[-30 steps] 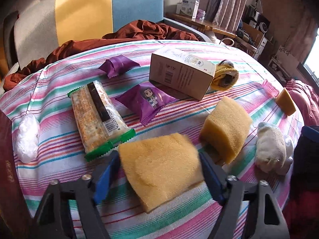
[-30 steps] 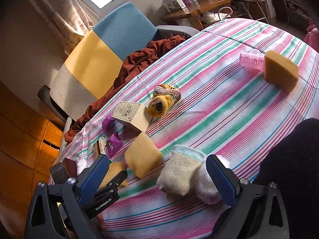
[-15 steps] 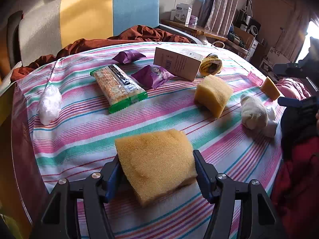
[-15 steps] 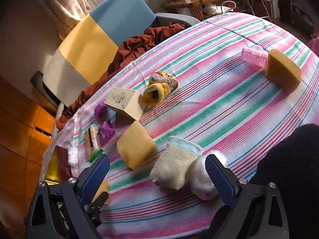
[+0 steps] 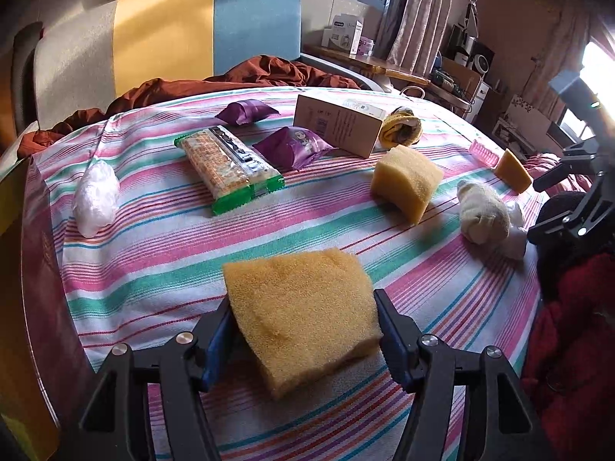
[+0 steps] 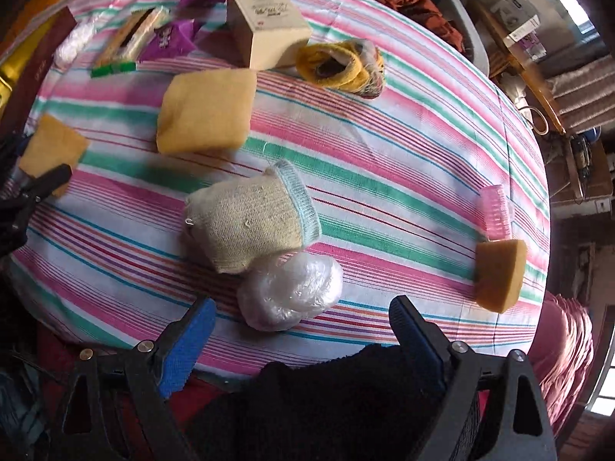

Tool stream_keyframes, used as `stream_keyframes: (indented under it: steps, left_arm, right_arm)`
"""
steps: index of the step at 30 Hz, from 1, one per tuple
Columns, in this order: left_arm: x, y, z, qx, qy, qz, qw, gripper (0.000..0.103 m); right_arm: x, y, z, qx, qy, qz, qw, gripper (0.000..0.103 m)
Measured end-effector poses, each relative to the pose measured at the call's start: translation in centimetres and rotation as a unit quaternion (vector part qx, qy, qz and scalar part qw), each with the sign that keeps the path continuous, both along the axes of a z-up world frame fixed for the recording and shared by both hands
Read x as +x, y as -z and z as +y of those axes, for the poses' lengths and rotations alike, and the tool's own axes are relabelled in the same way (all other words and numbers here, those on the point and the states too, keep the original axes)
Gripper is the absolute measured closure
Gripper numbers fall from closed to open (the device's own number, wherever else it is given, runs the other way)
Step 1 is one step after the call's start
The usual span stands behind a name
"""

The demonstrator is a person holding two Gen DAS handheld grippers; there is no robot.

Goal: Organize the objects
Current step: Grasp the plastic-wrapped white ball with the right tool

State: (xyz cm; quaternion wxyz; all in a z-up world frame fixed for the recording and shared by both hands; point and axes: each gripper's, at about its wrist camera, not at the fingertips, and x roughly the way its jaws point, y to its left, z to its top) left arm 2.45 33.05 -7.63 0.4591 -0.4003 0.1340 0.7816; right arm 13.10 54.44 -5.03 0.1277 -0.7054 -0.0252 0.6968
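Note:
My left gripper point(image 5: 301, 319) is shut on a yellow sponge point(image 5: 296, 288), held just above the striped tablecloth point(image 5: 173, 261) near its front edge. A second sponge point(image 5: 405, 182) stands mid-table and a third point(image 6: 499, 274) lies at the far right beside a pink comb point(image 6: 496, 211). My right gripper point(image 6: 301, 307) points steeply down, its jaws closing. A white plastic wad point(image 6: 290, 292) lies between its fingertips, and the pads do not touch it. A cream sock point(image 6: 250, 219) rests against that wad.
Further back lie a cardboard box point(image 5: 338, 125), a yellow sock point(image 5: 399, 128), a cracker pack point(image 5: 226, 165), two purple packets point(image 5: 292, 146) and another plastic wad point(image 5: 96, 196). A blue and yellow chair point(image 5: 173, 38) with brown cloth stands behind. Dark and red clothing point(image 6: 346, 403) covers the near edge.
The left gripper drew back toward the table's near edge with the sponge. The right gripper tipped down and rolled, now looking onto the sock and plastic wad, with its jaws narrower.

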Motion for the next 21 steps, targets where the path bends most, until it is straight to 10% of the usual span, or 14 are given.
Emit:
stream_keyframes:
  steps: [7,21]
  left_arm:
    - [0.1,0.1,0.1,-0.001,0.000,0.004,1.0000,0.035]
    - [0.5,0.0,-0.7,-0.002,-0.004,0.014,0.9999,0.038]
  right_arm:
    - [-0.4,2.3,1.0,-0.008,-0.001,-0.017,1.000,0.045]
    - [1.7,1.2,3.3,-0.003,0.061,0.042,0.997,0.049]
